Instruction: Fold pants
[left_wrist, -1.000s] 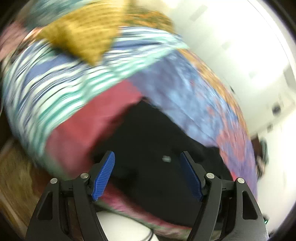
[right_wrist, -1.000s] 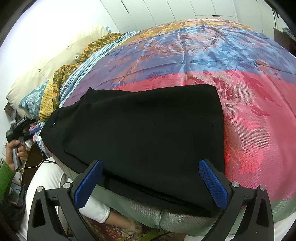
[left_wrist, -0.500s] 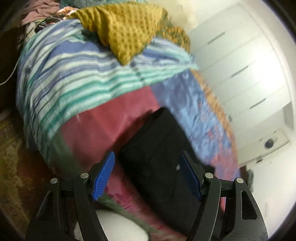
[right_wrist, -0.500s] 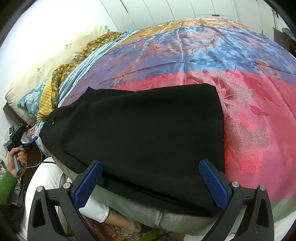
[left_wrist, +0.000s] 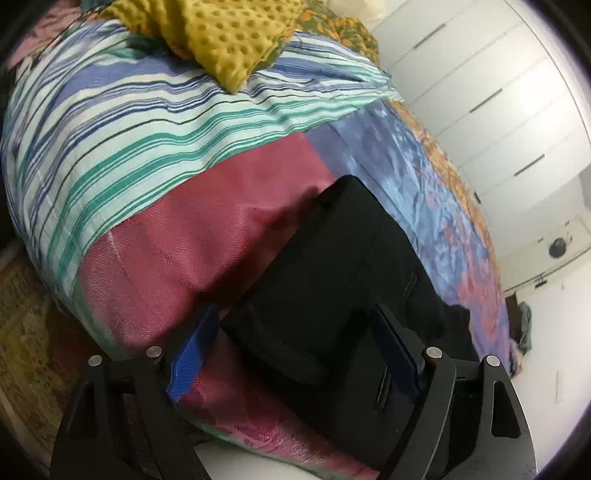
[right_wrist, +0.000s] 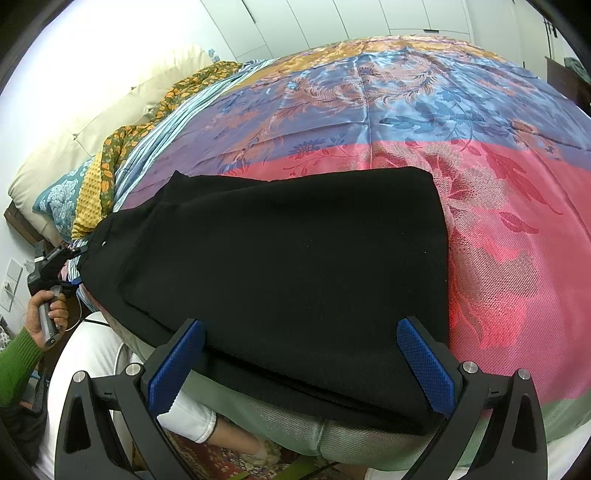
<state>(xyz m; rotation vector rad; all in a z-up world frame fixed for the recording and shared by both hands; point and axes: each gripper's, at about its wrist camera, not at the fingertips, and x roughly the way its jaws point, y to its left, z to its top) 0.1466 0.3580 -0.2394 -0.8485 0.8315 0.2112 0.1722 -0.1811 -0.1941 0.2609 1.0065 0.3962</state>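
The big bed (right_wrist: 498, 155) with its shiny pink and blue cover fills both views, and the black pants (right_wrist: 288, 266) lie flat on the pink part, near the edge by you. They look already folded in half the long way, one leg on the other.

What changed: your left gripper (left_wrist: 295, 350) has come down and in toward the waist end of the pants. A moment ago that end was farther ahead of the fingers; now the black cloth sits right between them. The jaws have just been opening wider. The blue pads do not press on the cloth yet, so nothing is held there.

Your right gripper (right_wrist: 301, 363) has stayed put. Its fingers stand wide apart, one on each side of the near edge of the pants, over the bed's edge. They hold nothing either.

Your left hand (right_wrist: 48, 317), in a green sleeve, shows far off to the left of the right fingers.

So you look ready to pinch the waist end. I think the next fold is about to start.
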